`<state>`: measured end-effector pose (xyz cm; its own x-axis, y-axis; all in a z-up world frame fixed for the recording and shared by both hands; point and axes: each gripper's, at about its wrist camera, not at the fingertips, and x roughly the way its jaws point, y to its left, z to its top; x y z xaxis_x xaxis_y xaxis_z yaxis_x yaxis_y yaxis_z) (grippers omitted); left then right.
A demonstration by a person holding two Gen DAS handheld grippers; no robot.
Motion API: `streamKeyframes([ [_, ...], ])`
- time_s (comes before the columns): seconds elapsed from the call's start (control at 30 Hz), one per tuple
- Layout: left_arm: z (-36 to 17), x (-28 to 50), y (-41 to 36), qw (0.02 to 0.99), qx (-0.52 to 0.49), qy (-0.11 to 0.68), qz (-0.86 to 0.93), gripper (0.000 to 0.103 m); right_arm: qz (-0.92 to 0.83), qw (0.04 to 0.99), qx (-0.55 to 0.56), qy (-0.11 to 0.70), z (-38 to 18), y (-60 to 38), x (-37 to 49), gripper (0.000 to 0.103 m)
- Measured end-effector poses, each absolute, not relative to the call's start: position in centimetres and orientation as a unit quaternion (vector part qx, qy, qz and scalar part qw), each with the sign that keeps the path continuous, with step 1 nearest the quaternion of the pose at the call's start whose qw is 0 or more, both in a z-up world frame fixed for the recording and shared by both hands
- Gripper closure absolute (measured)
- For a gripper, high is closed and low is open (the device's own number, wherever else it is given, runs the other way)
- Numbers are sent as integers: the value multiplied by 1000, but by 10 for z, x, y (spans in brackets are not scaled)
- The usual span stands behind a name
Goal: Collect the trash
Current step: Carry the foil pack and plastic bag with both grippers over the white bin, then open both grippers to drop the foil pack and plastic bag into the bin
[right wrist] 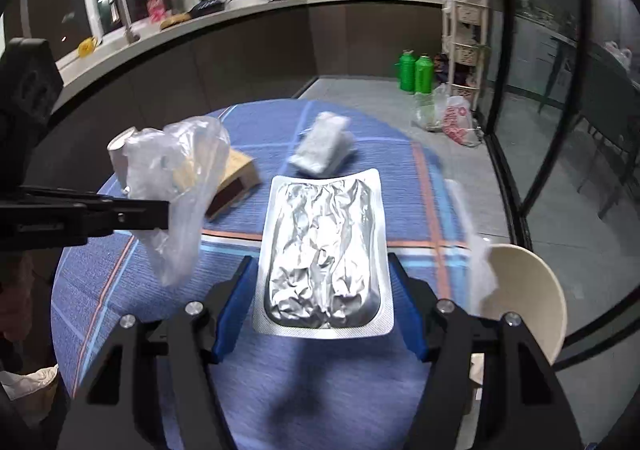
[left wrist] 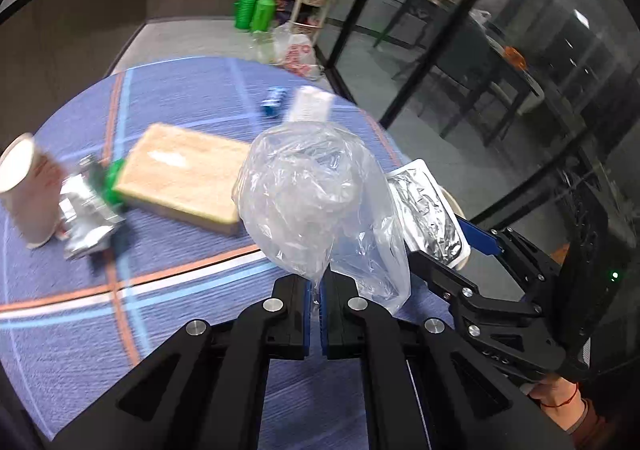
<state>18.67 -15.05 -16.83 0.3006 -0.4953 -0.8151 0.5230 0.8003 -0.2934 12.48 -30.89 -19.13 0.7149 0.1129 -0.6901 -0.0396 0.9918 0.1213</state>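
My left gripper (left wrist: 316, 298) is shut on a clear plastic bag (left wrist: 316, 201) and holds it above the blue checked tablecloth (left wrist: 160, 330); the bag also shows in the right wrist view (right wrist: 176, 177). My right gripper (right wrist: 320, 314) is shut on a silver foil pouch (right wrist: 324, 254), its edges pinched between the blue pads; the pouch also shows in the left wrist view (left wrist: 428, 217). On the table lie a paper cup (left wrist: 28, 189), a crumpled foil wrapper (left wrist: 86, 209), a tan box (left wrist: 184, 173), a blue can (left wrist: 274, 101) and a white packet (right wrist: 324, 147).
A cream chair back (right wrist: 528, 290) stands at the table's right edge. Glass partition walls (right wrist: 540, 129) run along the right. Two green bottles (right wrist: 416, 71) and a plastic shopping bag (right wrist: 456, 117) sit on the floor beyond the table. A kitchen counter (right wrist: 240, 13) curves behind.
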Motion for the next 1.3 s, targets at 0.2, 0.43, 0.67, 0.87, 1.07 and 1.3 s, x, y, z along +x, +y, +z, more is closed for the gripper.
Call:
streamKeyframes([
  [0.2,-179,181,-219,791,42,511,-335,100,-5,927,75,366,-196,-370,89,39],
  [0.43,-196,167,-309,768,86,521,-361,100,-63,917,117,376,-219,-451,55,39],
  [0.67,-211,159,-377,751,116,524,-385,100,-91,903,145,393,-248,-504,45,39],
  [0.87,-233,167,-414,741,121,531,-392,100,-86,894,152,413,-275,-521,57,39],
  [1.07,-250,178,-433,737,130,543,-381,100,-78,887,153,428,-297,-526,74,38],
  [1.3,-255,185,-444,754,145,529,-363,51,-74,891,118,433,-304,-525,87,13],
])
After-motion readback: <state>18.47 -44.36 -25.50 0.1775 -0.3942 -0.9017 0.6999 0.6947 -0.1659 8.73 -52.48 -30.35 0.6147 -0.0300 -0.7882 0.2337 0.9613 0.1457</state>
